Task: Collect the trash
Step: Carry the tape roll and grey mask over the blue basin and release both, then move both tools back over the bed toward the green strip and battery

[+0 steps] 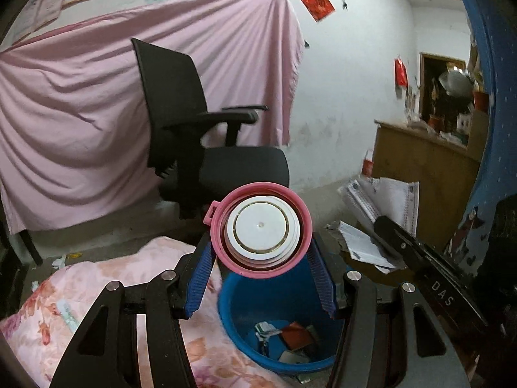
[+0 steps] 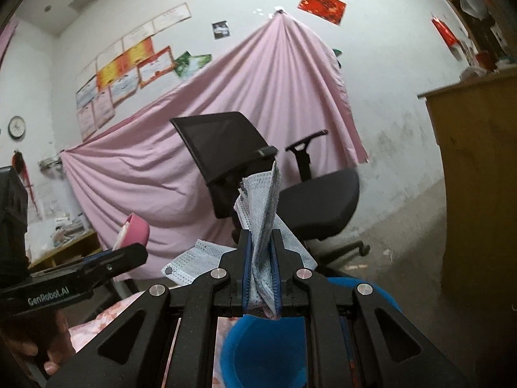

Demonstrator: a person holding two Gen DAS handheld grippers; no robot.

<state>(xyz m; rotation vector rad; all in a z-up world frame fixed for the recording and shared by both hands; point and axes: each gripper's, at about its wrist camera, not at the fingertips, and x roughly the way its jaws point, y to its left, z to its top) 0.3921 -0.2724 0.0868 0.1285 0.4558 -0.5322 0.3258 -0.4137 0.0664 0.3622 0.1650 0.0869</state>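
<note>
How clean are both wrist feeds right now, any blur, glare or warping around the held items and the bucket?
Left wrist: cup sharp, bucket clear, no glare, light dim and even, fisheye bends the walls. Right wrist: masks fairly sharp, bucket smeared by blur, chair soft, edges vignetted dark.

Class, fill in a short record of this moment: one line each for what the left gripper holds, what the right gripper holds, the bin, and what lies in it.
left gripper: jaws closed on pink-rimmed lid
right gripper: jaws shut on face masks
bin: blue bucket, below both grippers
bin contents: several scraps at the bottom
</note>
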